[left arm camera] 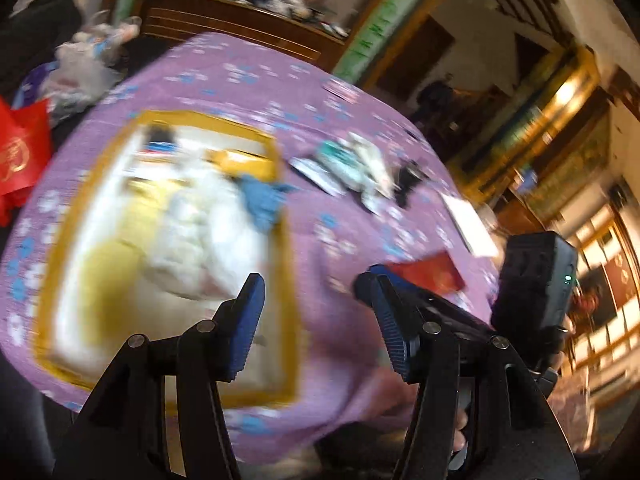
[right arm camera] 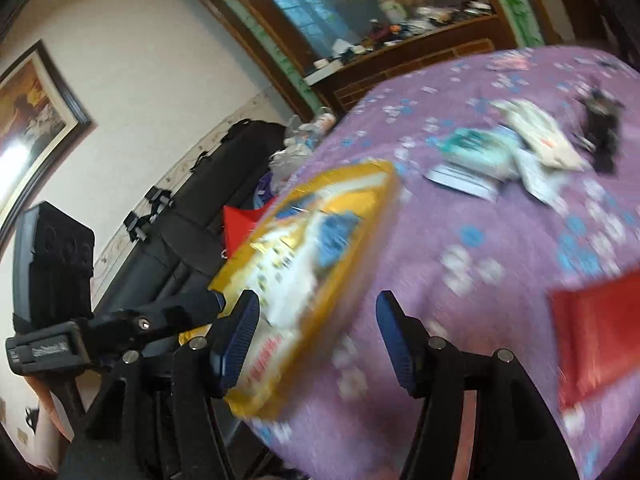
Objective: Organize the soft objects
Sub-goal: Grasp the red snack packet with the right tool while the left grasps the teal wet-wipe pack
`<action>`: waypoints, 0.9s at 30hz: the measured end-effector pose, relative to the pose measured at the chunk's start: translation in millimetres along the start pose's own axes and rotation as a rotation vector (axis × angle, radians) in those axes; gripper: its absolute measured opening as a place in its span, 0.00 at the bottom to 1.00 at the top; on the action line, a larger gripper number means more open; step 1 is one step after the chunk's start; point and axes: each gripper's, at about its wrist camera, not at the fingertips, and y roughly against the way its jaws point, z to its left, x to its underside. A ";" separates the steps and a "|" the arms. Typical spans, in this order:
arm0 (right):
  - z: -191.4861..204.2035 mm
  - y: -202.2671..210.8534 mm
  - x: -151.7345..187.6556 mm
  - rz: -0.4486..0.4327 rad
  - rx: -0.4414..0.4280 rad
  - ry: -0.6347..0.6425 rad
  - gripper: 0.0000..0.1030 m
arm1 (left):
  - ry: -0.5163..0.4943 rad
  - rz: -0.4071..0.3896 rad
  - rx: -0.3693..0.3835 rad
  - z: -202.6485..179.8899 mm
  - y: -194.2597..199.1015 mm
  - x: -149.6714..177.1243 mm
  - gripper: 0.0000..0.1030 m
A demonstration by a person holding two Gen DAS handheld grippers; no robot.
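Room: wood-panelled, with a dark cabinet (left arm camera: 240,24) at 12 o'clock in the left wrist view and a framed picture (right arm camera: 36,108) on the white wall at 9 o'clock in the right wrist view.
Surface: your tabletop (left arm camera: 320,128) wears a purple flowered cloth, and everything on it is smeared by motion blur.
Task thing: the yellow-rimmed box (left arm camera: 80,208) lies at 9 o'clock of centre in the left wrist view, with white soft stuff (left arm camera: 208,232) and a blue cloth (left arm camera: 260,200) in it, the cloth draped at the far rim.
Loose pile: a teal-and-white bundle (right arm camera: 476,144) and a black item (right arm camera: 600,132) sit well apart from the box, at 1 to 2 o'clock in the right wrist view.
Left claw (left arm camera: 312,312): wide, nothing between its pads, poised over the box's near right rim.
Right claw (right arm camera: 316,340): wide too; the box edge shows between its fingers, but you grip nothing.
Handling: I'd judge the cloths light, limp and crushable; pinch a bunched fold near the middle so they don't trail.
Red packet (right arm camera: 596,336): flat, probably slippery; take it by an edge.
Hard to tell: what the white mass is, print on the box, and whether the pile holds more soft pieces.
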 end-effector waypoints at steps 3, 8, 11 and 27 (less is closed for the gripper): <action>-16.5 27.5 8.9 -0.015 0.039 -0.039 0.60 | -0.076 0.029 0.024 -37.9 -11.3 9.2 0.54; -47.1 62.6 19.8 -0.038 0.149 -0.115 0.69 | -0.182 0.051 0.022 -78.2 -17.9 24.3 0.54; -76.6 77.9 24.4 -0.050 0.249 -0.220 0.69 | -0.204 0.065 0.027 -87.0 -25.7 27.8 0.54; -172.9 43.8 -34.0 -0.067 0.518 -0.518 0.79 | -0.098 0.128 0.021 -51.3 -54.5 21.7 0.54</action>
